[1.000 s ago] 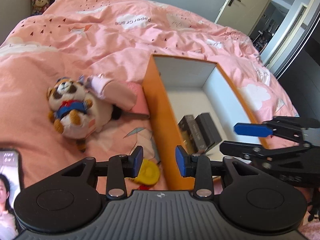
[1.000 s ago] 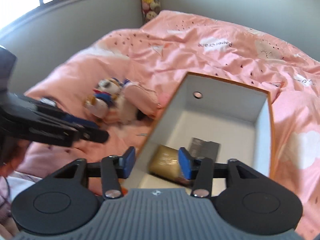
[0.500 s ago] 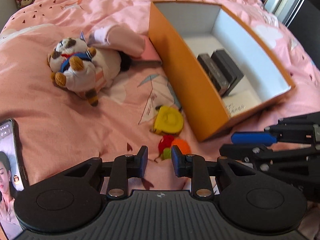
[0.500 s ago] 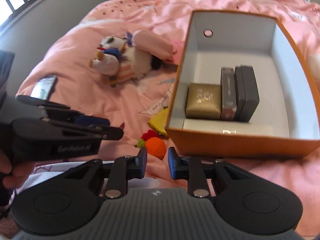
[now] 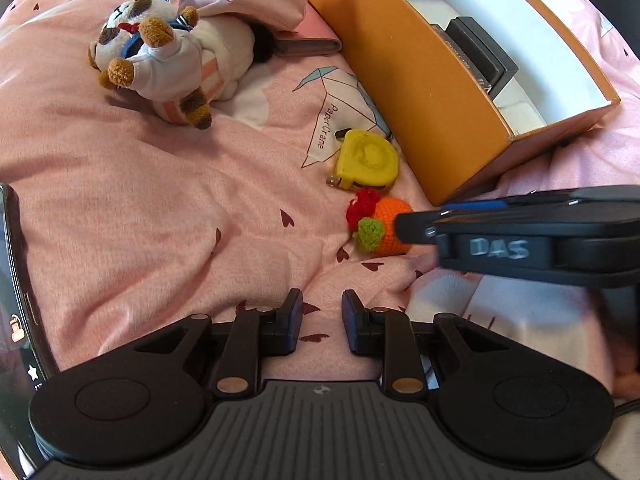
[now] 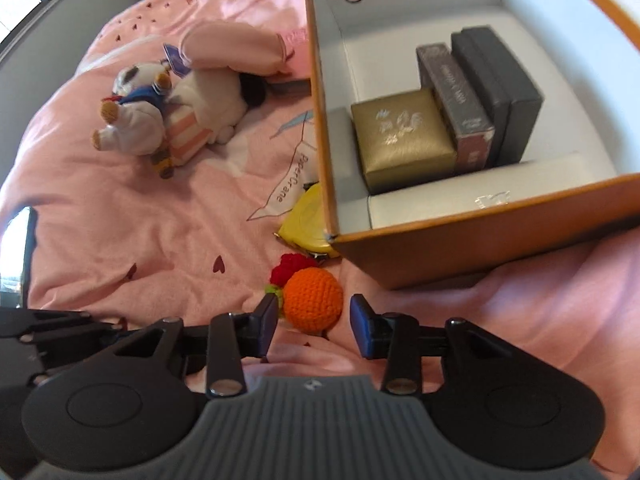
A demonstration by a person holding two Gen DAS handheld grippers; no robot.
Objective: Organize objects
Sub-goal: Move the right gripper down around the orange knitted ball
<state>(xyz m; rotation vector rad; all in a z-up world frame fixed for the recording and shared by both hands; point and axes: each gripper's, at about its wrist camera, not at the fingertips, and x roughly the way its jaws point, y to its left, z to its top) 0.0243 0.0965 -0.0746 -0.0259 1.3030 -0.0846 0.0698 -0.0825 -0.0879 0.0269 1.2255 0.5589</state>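
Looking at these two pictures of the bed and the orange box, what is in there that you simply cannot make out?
- Yellow tape measure: in the right wrist view, the orange box wall hides part of it.
- Boxes inside: in the left wrist view, the near wall hides all but the dark box tops.
- Crocheted orange toy: in the left wrist view, the right gripper covers its side.
- Phone: cut by the left edge.
- Print on the gold box: too small.

orange box [image 6: 460, 240] just beyond crochet orange [image 6: 314, 294]
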